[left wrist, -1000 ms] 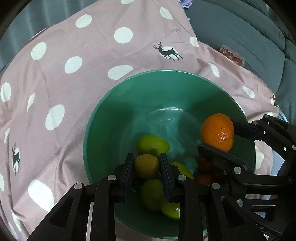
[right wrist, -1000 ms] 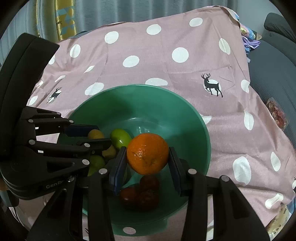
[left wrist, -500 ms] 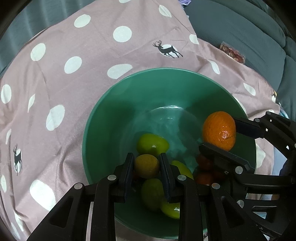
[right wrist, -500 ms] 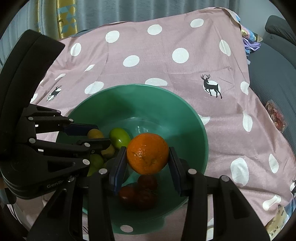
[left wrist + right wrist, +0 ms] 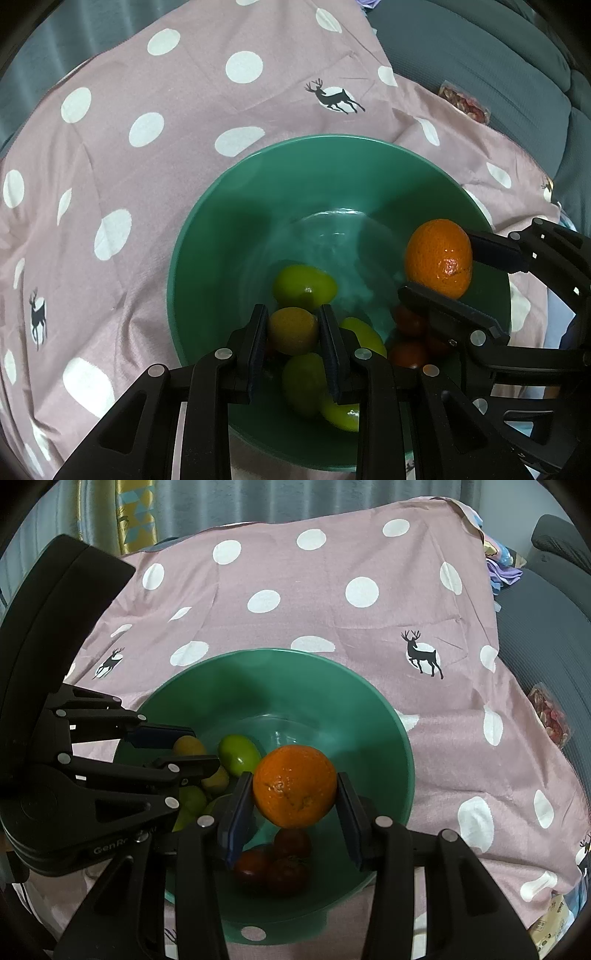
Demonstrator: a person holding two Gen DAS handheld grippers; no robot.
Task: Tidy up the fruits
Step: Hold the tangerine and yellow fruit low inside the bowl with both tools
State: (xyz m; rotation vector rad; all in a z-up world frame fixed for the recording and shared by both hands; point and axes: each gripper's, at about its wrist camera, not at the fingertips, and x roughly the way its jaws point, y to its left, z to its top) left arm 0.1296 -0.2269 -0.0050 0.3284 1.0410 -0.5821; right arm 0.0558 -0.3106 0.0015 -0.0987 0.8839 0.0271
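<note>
With the right gripper [image 5: 294, 787] clamping the orange [image 5: 294, 786] and the left gripper [image 5: 293, 330] pinching a small yellow-brown fruit [image 5: 293, 329], both close together above the green bowl [image 5: 332, 147], either round fruit may slip out or the grippers may collide.

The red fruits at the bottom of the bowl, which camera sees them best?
The right wrist view. It looks straight down on the red fruits below the orange. In the left wrist view the right gripper covers most of them, so only bits of red show.
</note>
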